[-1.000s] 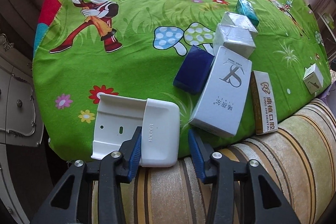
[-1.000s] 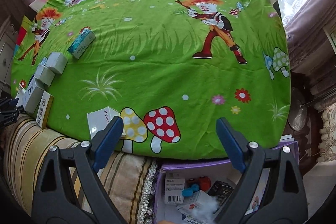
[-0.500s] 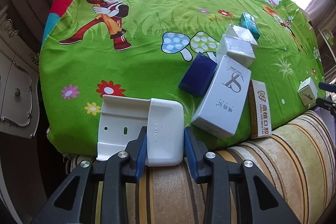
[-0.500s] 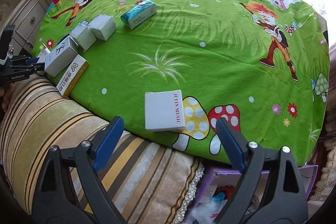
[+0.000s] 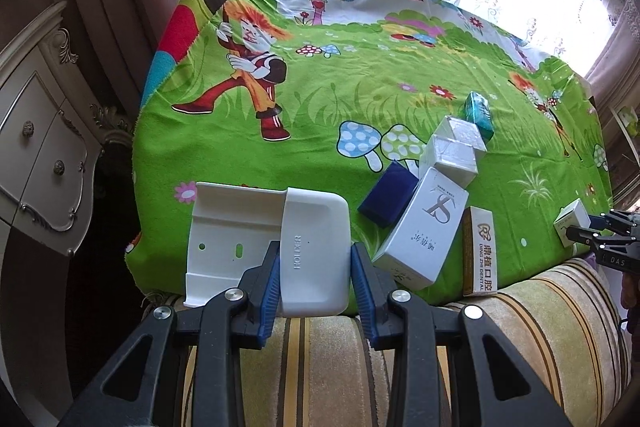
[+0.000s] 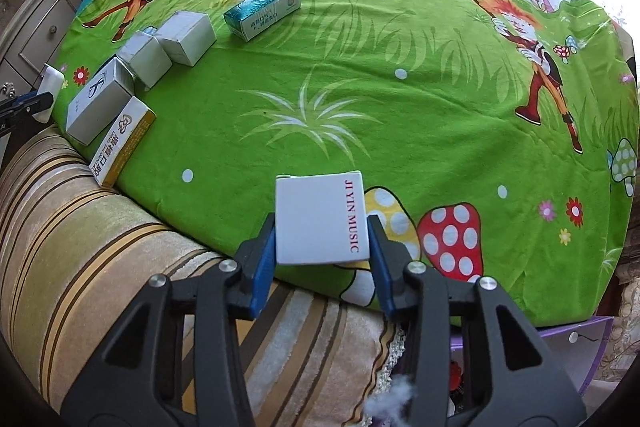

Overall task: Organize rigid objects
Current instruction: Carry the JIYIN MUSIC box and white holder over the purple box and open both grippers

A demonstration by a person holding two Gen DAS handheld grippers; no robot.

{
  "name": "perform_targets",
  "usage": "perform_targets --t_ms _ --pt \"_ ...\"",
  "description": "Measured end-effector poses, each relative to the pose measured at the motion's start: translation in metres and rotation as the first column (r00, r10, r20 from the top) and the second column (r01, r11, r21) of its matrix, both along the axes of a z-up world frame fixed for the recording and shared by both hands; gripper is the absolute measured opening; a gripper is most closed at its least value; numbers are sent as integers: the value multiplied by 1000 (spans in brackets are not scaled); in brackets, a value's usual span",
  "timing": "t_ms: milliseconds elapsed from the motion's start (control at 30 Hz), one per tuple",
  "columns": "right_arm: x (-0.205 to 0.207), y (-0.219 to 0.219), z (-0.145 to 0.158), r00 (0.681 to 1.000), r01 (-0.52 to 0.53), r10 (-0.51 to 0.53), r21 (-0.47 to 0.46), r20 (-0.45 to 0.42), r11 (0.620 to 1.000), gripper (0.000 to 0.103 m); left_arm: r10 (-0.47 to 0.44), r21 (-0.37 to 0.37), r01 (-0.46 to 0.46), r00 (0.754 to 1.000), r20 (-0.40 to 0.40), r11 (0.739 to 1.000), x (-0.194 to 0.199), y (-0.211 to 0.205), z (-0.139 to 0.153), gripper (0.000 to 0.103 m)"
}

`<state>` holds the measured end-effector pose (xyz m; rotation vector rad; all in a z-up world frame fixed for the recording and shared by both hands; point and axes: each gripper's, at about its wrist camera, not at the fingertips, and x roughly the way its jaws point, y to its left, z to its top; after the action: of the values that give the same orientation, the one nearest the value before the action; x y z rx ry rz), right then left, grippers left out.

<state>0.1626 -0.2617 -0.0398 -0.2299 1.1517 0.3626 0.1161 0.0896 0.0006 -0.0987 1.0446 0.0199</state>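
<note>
white plastic and white card, each now caught between a pair of blue pads at the near edge of the bed.

the left gripper [image 5: 314, 283], which stood wide around the white holder [image 5: 312, 251] a second ago, is now clamped on it and looks to have raised it off the green sheet [image 5: 360, 99]; the right gripper [image 6: 322, 247] has swung across from the bare sheet to the jiyin music box [image 6: 320, 219], and its jaws have just been closing, the pads now against the box's two sides. so both pieces seem ready to be carried to the cluster: the tall white box [image 5: 420, 227], the dental box [image 6: 120, 143], the blue box [image 5: 388, 193], the teal box [image 6: 262, 9]. both grips sit right at the sheet's near hem, over the striped cushion [image 6: 80, 227]; the middle of the sheet lies open, while the cluster itself is crowded.
</note>
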Motion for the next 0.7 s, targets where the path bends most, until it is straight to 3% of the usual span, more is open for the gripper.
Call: perform_targets --t_ms 333,700 --pt "-18 -26 29 991 107 -112 61 76 992 46 -3 -40 7 996 95 999 -11 -14 27 35" --pt "-58 -83 49 956 261 -272 110 108 959 46 -141 -85 151 984 111 985 -21 -76 33 35"
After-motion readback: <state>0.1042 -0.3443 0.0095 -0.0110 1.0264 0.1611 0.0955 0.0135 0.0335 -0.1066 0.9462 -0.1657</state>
